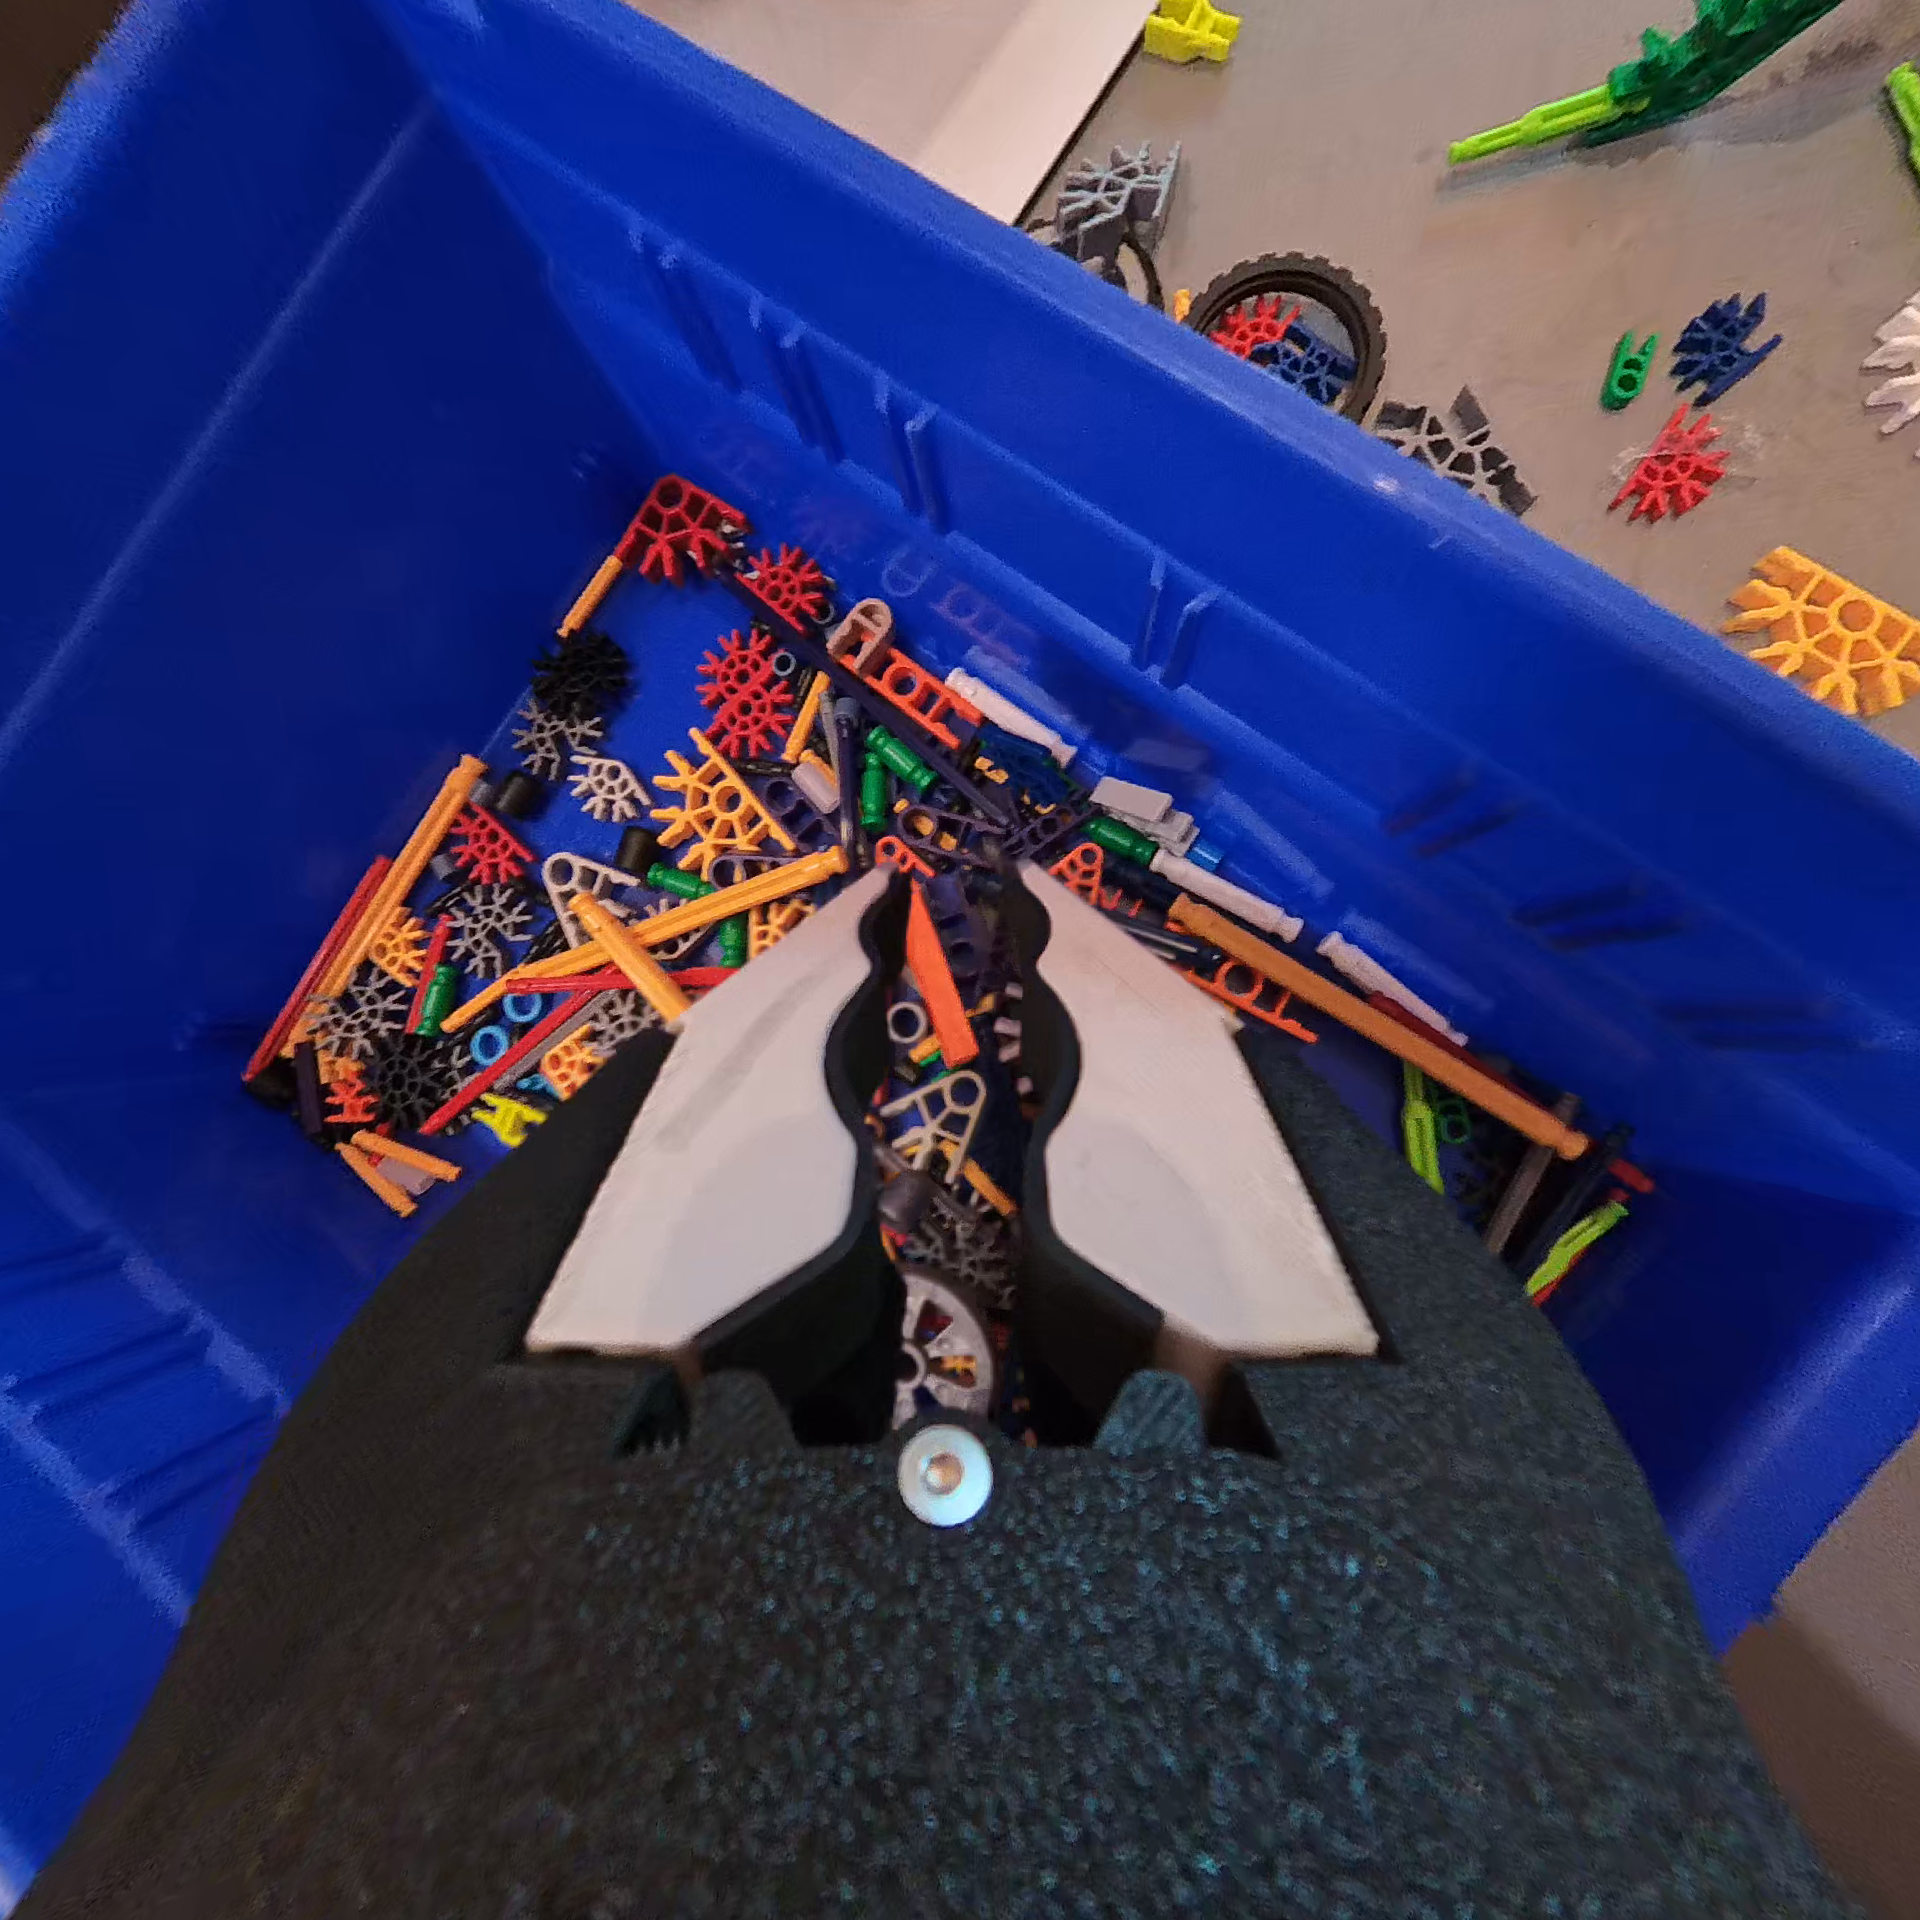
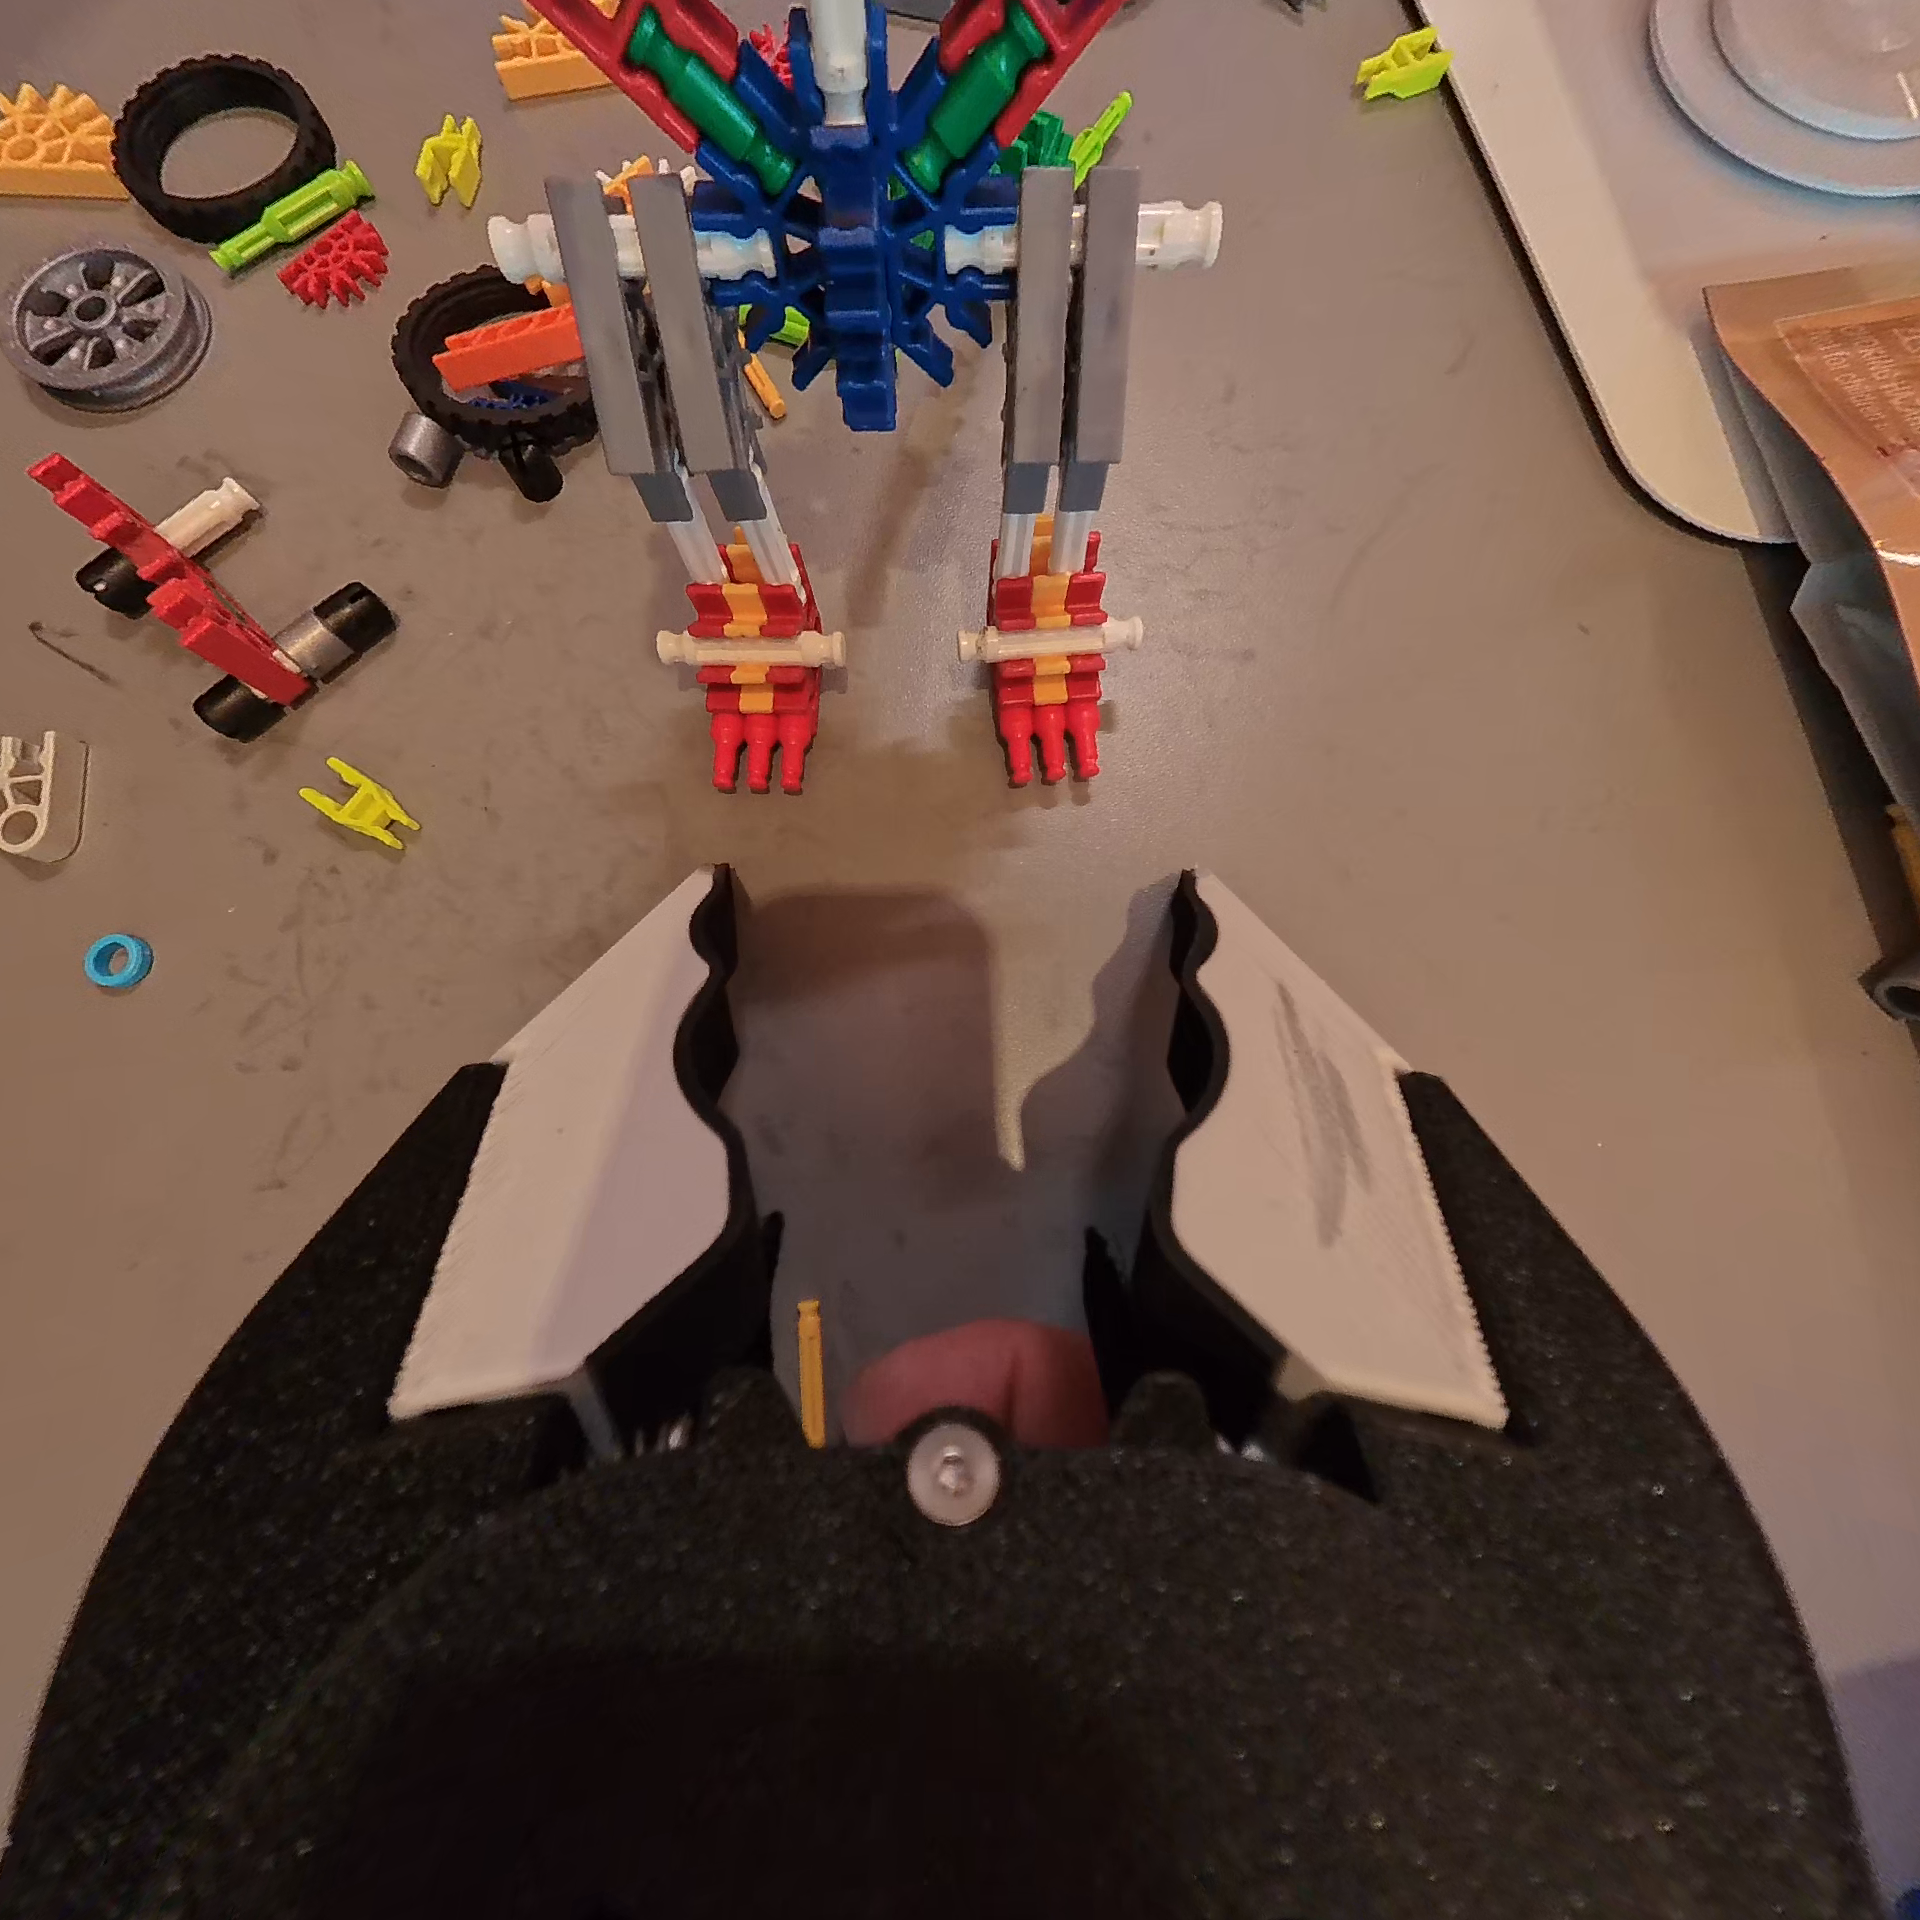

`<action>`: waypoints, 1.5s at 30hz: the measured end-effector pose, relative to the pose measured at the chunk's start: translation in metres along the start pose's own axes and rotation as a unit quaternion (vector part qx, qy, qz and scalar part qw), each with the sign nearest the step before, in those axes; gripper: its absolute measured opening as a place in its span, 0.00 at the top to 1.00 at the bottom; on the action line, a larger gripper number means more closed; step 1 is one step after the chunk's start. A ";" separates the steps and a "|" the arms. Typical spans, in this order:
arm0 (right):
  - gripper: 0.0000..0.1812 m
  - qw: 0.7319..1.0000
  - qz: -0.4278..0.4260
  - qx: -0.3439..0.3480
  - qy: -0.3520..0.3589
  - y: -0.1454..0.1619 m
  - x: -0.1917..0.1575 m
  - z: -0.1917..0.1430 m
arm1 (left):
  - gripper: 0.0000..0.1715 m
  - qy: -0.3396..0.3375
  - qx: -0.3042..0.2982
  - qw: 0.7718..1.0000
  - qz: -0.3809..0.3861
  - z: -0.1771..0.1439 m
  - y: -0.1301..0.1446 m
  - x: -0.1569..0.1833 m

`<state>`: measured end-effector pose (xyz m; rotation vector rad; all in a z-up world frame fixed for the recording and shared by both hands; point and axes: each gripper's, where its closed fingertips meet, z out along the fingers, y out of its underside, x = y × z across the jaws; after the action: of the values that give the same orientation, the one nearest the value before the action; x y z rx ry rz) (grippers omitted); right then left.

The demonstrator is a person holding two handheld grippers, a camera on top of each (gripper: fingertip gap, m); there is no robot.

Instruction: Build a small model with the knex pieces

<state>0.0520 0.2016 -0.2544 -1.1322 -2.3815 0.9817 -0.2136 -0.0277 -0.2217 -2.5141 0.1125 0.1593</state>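
Note:
My left gripper (image 1: 956,885) hangs inside a blue plastic bin (image 1: 312,436), just above a heap of small coloured construction rods and connectors (image 1: 727,831). Its jaws stand a narrow gap apart. An orange strip piece (image 1: 940,977) shows in that gap, close to the left finger and clear of the right one. My right gripper (image 2: 956,883) is wide open and empty, low over the grey table. It faces a built model (image 2: 862,260) with a blue hub, grey legs and two red feet (image 2: 753,675), about a hand's width ahead.
Loose parts lie on the table left of the model: black tyres (image 2: 223,145), a grey wheel hub (image 2: 104,322), a red piece with black rollers (image 2: 197,603), yellow-green clips (image 2: 358,805), a blue ring (image 2: 117,961). A pale tray (image 2: 1579,312) and brown packet (image 2: 1829,374) sit right. Across from one pair of fingers to the other is roughly 35 centimeters. The grey wheel hub (image 2: 104,322) sits 20 centimeters or so from the ends of my right fingers.

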 end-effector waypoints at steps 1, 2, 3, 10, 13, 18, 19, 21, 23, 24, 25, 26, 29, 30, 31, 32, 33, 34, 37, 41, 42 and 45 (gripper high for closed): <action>0.54 1.000 0.000 0.000 0.000 0.000 0.000 0.000 | 0.91 0.008 0.000 1.000 -0.006 0.002 0.000 0.002; 0.54 1.000 0.000 0.000 0.000 0.000 0.000 0.000 | 0.91 0.014 0.000 1.000 -0.010 0.004 -0.001 0.004; 0.54 1.000 0.000 0.000 0.000 0.000 0.000 0.000 | 0.91 0.023 -0.001 1.000 -0.011 0.007 0.000 0.007; 0.54 1.000 -0.001 0.000 0.001 0.000 0.000 0.000 | 0.92 -0.008 -0.005 1.000 -0.015 -0.005 -0.002 -0.008; 0.54 1.000 0.001 0.001 -0.001 0.000 0.000 0.000 | 0.91 -0.037 0.014 0.999 -0.021 -0.030 -0.007 -0.022; 0.54 1.000 0.002 0.001 -0.002 0.000 0.000 0.000 | 0.90 -0.064 0.026 0.997 -0.044 -0.049 -0.004 -0.037; 0.54 1.000 0.002 0.001 -0.001 0.000 0.000 0.000 | 0.90 -0.065 0.024 0.996 -0.047 -0.051 -0.004 -0.038; 0.54 1.000 0.001 0.000 -0.001 0.000 0.000 0.000 | 0.91 -0.084 0.015 0.996 -0.031 -0.056 -0.005 -0.040; 0.54 1.000 0.001 0.000 -0.001 0.000 0.000 0.000 | 0.91 -0.087 0.018 0.996 -0.020 -0.062 -0.009 -0.037; 0.54 1.000 0.001 0.001 -0.001 0.000 0.000 0.000 | 0.91 -0.090 0.018 0.996 -0.018 -0.064 -0.010 -0.037; 0.54 1.000 0.001 0.001 -0.001 0.000 0.000 0.000 | 0.91 -0.093 0.015 0.995 -0.015 -0.065 -0.009 -0.037; 0.54 1.000 0.002 0.001 -0.001 0.000 0.000 0.000 | 0.91 -0.095 0.009 0.995 -0.011 -0.065 -0.007 -0.038; 0.54 1.000 0.002 0.001 -0.002 0.000 0.000 0.000 | 0.91 -0.093 -0.013 0.996 -0.009 -0.062 0.003 -0.038; 0.54 1.000 0.003 0.001 -0.002 0.000 0.000 0.000 | 0.91 -0.089 -0.020 0.996 -0.005 -0.060 0.006 -0.037; 0.54 1.000 0.003 0.001 -0.002 0.000 0.000 0.000 | 0.91 -0.081 -0.023 0.996 -0.003 -0.058 0.007 -0.034; 0.54 1.000 0.003 0.001 -0.002 0.000 0.000 0.000 | 0.91 -0.066 -0.025 0.998 0.000 -0.056 0.008 -0.028; 0.54 1.000 0.004 0.001 -0.002 0.000 0.000 0.000 | 0.91 -0.048 -0.025 0.999 0.003 -0.054 0.007 -0.020; 0.54 1.000 0.004 0.002 -0.003 0.000 0.000 0.000 | 0.90 -0.031 -0.026 0.999 0.005 -0.052 0.006 -0.013; 0.55 1.000 0.006 0.003 -0.004 -0.001 0.000 0.000 | 0.88 0.010 -0.045 0.999 0.023 -0.041 0.011 0.007; 0.54 1.000 0.005 0.002 -0.003 -0.001 0.001 0.000 | 0.83 0.033 -0.066 0.997 0.034 -0.026 0.017 0.019; 0.54 1.000 0.005 0.002 -0.003 -0.001 0.000 0.000 | 0.82 0.035 -0.068 0.996 0.034 -0.023 0.017 0.021; 0.54 1.000 0.005 0.002 -0.003 0.000 0.000 0.000 | 0.78 0.060 -0.070 0.995 0.037 -0.014 0.017 0.032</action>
<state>0.0517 0.2019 -0.2537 -1.1431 -2.3791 0.9958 -0.1823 -0.0508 -0.2250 -2.6608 0.2520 0.0477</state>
